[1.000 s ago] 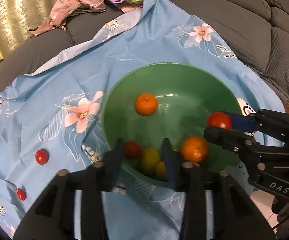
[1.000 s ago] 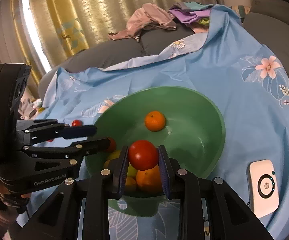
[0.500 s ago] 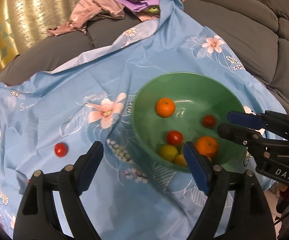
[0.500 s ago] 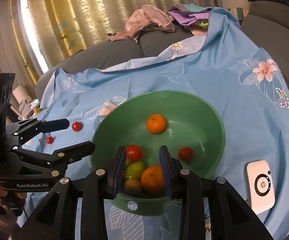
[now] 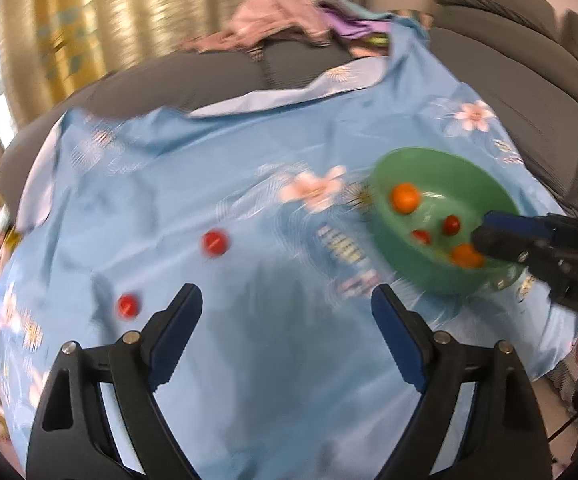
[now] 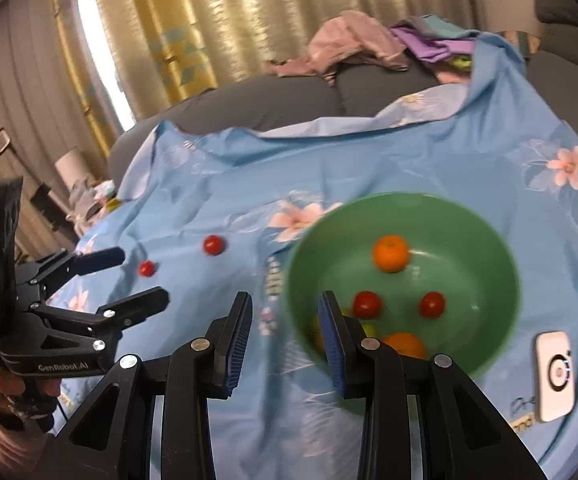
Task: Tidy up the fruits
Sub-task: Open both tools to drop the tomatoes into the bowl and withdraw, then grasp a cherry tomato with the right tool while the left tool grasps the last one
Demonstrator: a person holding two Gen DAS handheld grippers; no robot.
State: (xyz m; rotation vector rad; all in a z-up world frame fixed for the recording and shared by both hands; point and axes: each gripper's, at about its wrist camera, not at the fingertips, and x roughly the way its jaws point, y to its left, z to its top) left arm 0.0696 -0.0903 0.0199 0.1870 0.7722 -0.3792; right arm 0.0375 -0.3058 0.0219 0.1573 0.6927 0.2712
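A green bowl on the blue flowered cloth holds two oranges, two red tomatoes and yellow-green fruit behind my right finger. It also shows in the left wrist view. Two red tomatoes lie on the cloth left of the bowl, one larger and one smaller. My left gripper is wide open and empty, above the cloth near the loose tomatoes. My right gripper is open and empty at the bowl's near left rim.
A white device lies on the cloth right of the bowl. Crumpled clothes sit on the grey sofa behind. Curtains hang at the back. Clutter stands at the far left.
My right gripper dropped its red tomato into the bowl and opened. My left gripper opened wide and swung left, away from the bowl toward the loose tomatoes. The right gripper also shifted left.
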